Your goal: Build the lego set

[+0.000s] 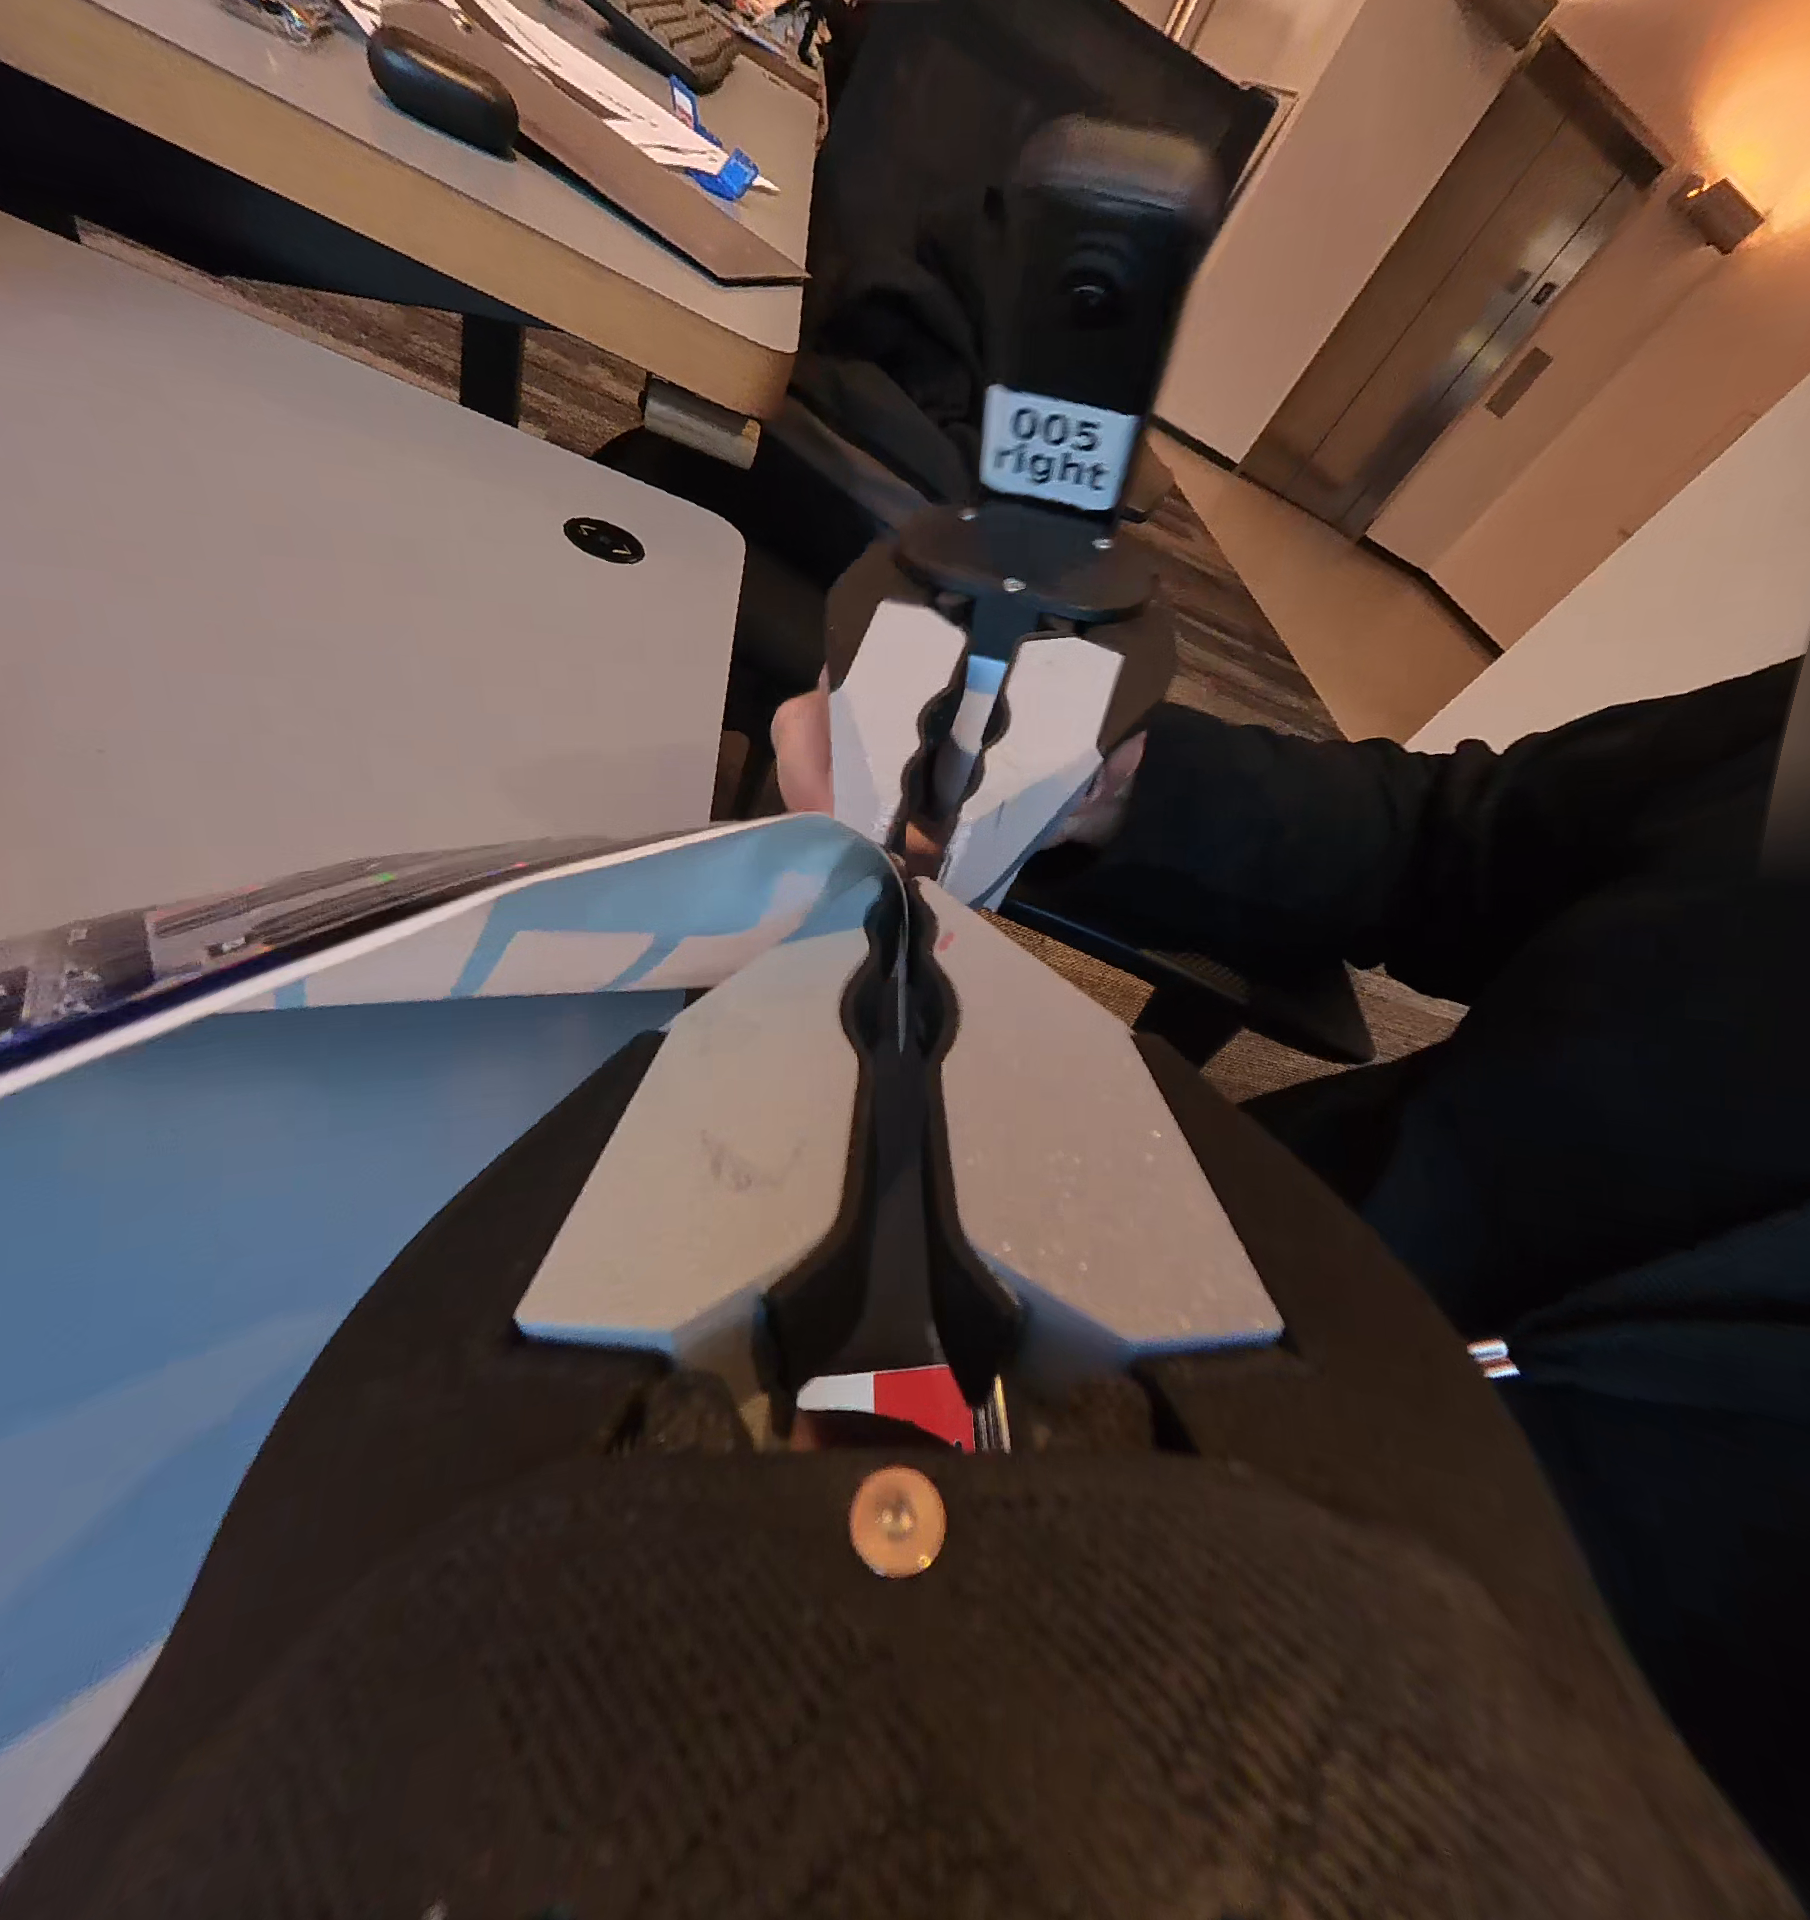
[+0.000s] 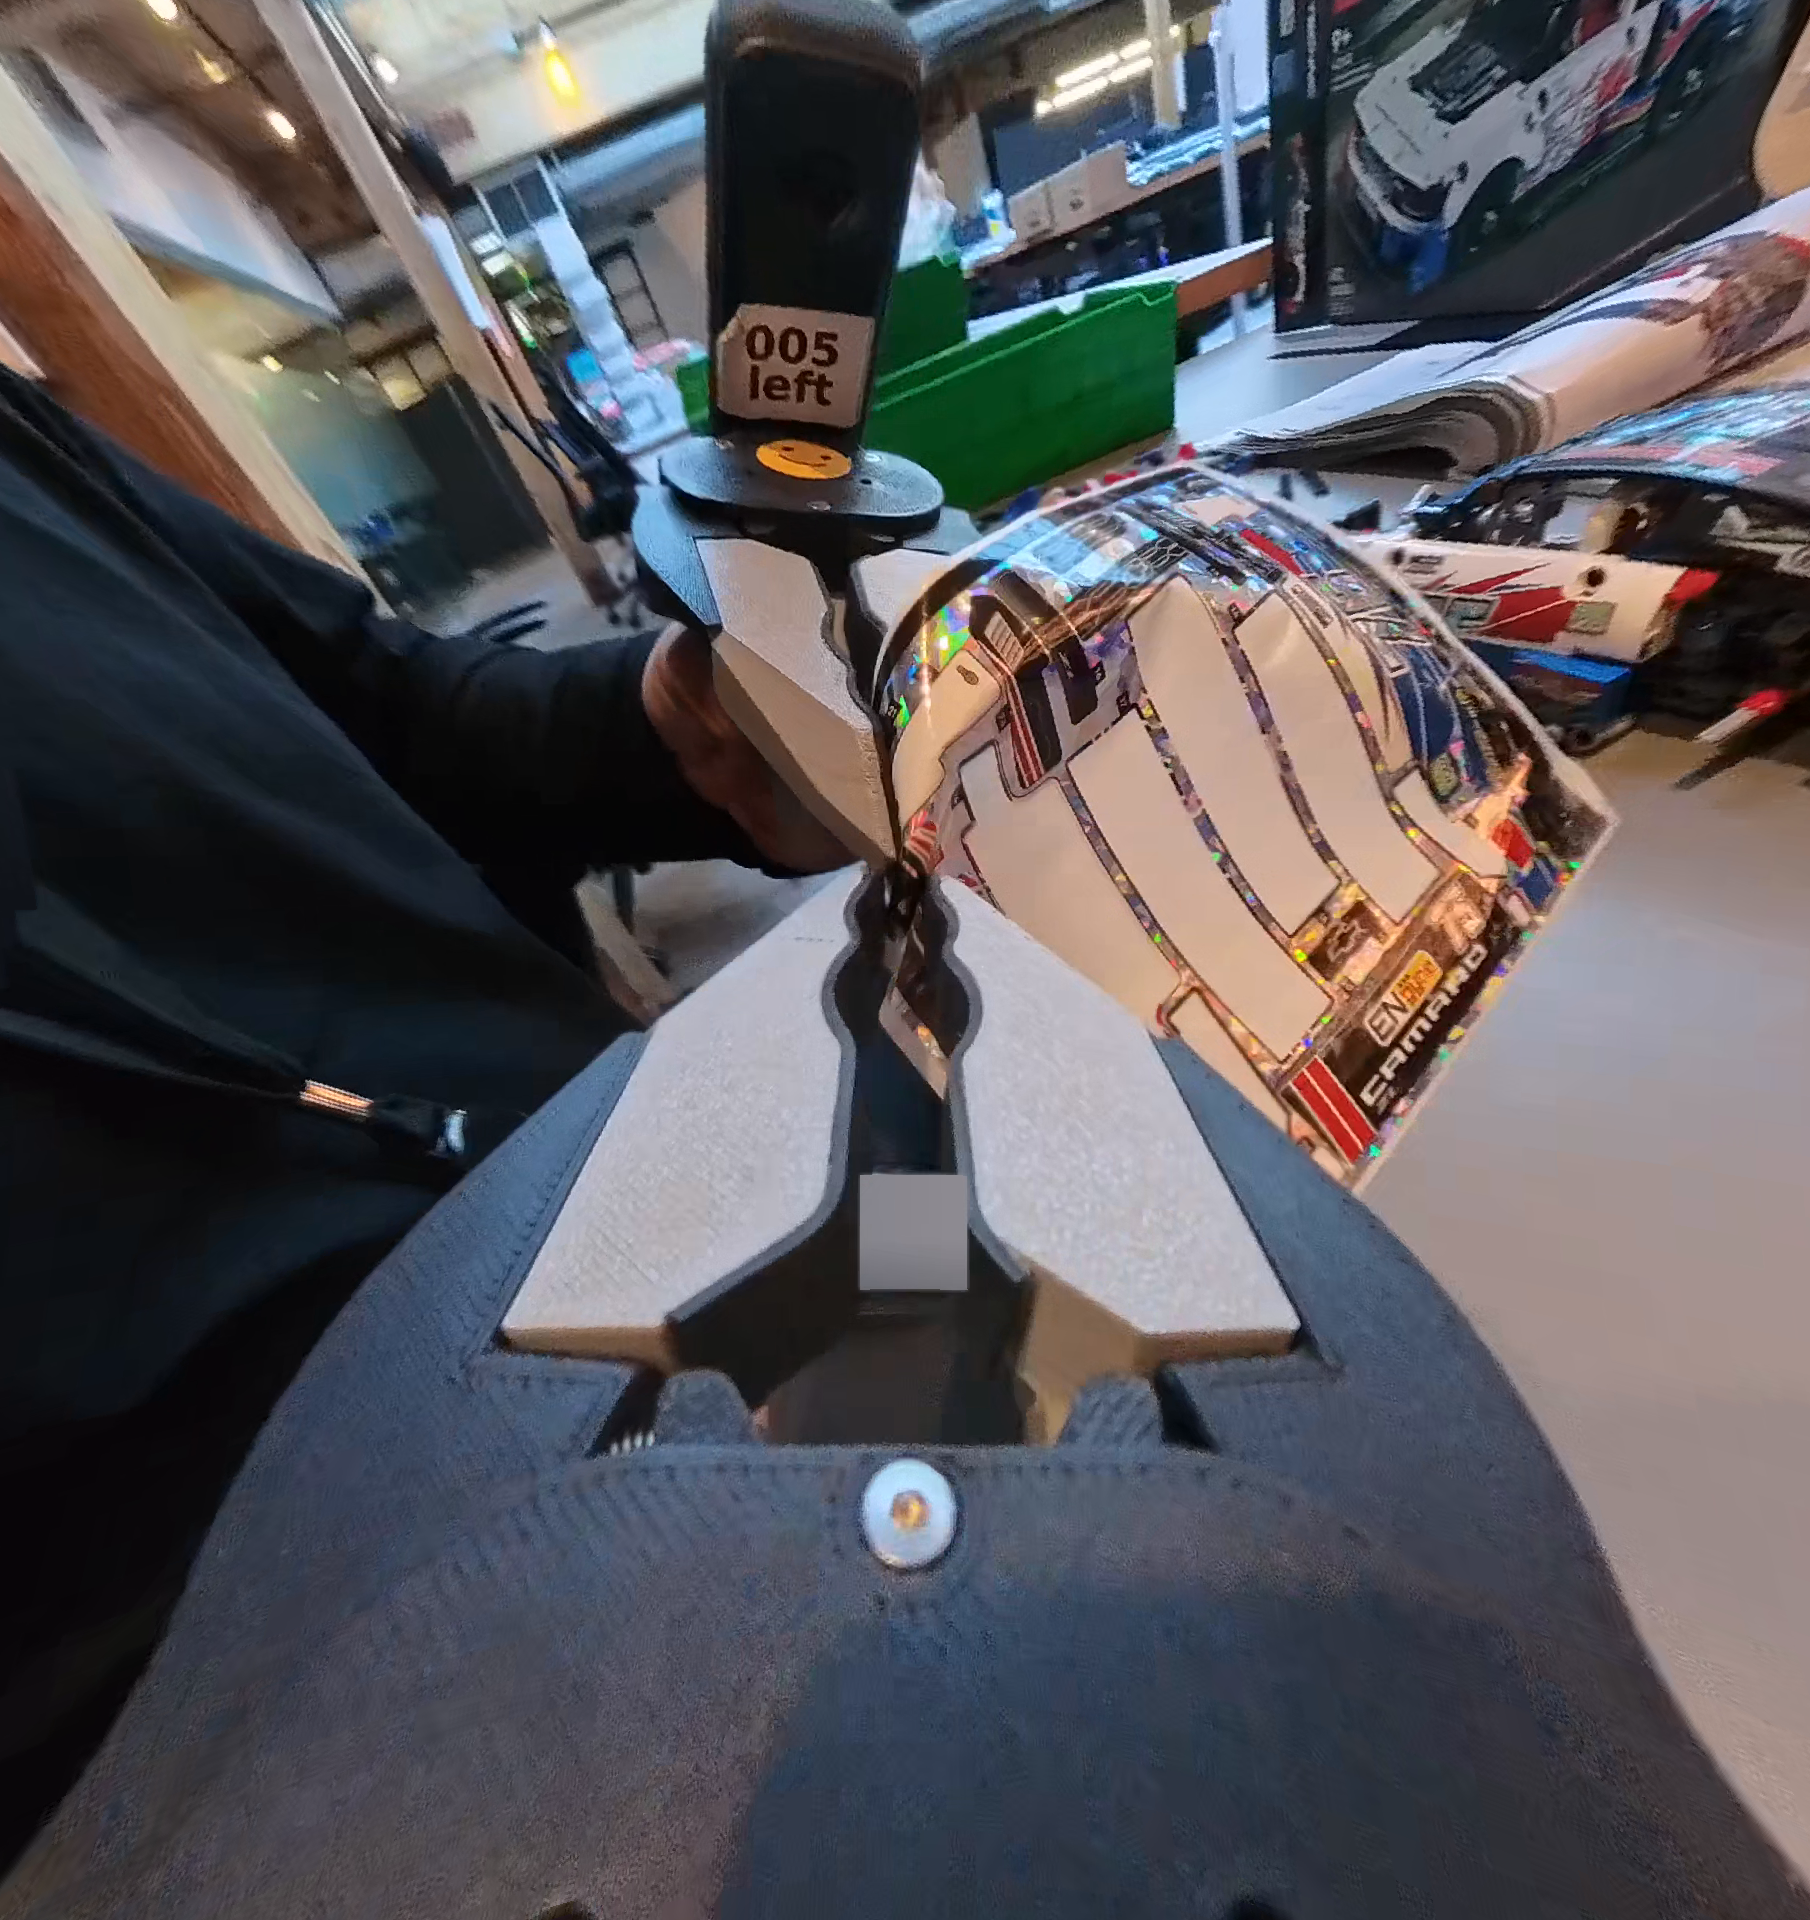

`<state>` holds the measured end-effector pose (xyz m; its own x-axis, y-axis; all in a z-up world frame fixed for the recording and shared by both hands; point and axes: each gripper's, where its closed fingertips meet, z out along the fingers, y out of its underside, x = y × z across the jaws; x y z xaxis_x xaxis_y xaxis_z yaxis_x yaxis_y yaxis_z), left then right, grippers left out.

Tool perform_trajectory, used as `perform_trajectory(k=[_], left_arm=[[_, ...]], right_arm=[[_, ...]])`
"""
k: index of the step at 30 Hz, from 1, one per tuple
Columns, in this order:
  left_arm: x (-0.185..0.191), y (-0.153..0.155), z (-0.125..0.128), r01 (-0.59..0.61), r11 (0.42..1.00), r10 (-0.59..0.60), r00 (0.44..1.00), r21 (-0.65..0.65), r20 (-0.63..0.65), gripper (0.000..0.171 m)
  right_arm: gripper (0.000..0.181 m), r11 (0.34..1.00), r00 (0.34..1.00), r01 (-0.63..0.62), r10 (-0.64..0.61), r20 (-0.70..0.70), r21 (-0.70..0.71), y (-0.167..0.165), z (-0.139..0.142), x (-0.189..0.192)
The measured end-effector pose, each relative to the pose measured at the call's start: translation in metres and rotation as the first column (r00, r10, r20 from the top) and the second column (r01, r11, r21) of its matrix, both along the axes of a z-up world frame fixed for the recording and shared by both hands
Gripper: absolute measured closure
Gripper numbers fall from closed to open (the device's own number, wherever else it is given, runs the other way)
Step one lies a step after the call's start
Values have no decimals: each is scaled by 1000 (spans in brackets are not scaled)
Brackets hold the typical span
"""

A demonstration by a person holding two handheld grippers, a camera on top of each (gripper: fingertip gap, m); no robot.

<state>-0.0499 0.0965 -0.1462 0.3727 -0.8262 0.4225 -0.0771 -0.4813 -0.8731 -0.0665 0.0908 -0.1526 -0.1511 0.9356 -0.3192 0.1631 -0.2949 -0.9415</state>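
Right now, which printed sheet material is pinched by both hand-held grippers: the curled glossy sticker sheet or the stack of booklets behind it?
The curled glossy sticker sheet: its corner is pinched between both hand-held grippers; the stacked booklets lie flat on the table.

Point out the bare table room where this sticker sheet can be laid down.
Free: the grey table right of the right gripper, below the sticker sheet. Crowded: farther back, around the model car, the booklets and the green bin.

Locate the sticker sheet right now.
The sticker sheet is held off the table, pinched at one edge by both grippers meeting tip to tip; in the right wrist view it curls rightward, in front of the lego car.
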Motion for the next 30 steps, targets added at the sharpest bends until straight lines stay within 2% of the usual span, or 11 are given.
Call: perform_trajectory(k=[6, 10, 13, 18, 22, 25, 30], left_arm=[[0, -1, 4, 5, 1000, -4, 999, -25, 34, 171], [1, -2, 6, 7, 1000, -6, 999, -27, 43, 171], [1, -2, 7, 6, 1000, -4, 999, -30, 43, 171], [0, -1, 5, -6, 999, 8, 1000, -40, 29, 171], [-3, 4, 1, -41, 998, 41, 999, -42, -5, 171], [-4, 2, 2, -36, 998, 35, 999, -43, -4, 171], [-3, 1, 3, -27, 999, 27, 1000, -35, -13, 171]], right_arm=[[175, 987, 996, -65, 56, -64, -144, -3, 5, 0], [175, 948, 987, -132, 100, -124, -289, -3, 11, 2], [176, 926, 983, -154, 107, -151, -345, -2, 12, 3], [177, 929, 985, -141, 97, -143, -341, 0, 11, 3], [177, 978, 997, -39, 23, -78, -207, 6, 6, 1], [178, 991, 999, -11, 5, -49, -132, 5, 7, 1], [177, 981, 997, -41, 27, -75, -191, 4, 9, 1]])
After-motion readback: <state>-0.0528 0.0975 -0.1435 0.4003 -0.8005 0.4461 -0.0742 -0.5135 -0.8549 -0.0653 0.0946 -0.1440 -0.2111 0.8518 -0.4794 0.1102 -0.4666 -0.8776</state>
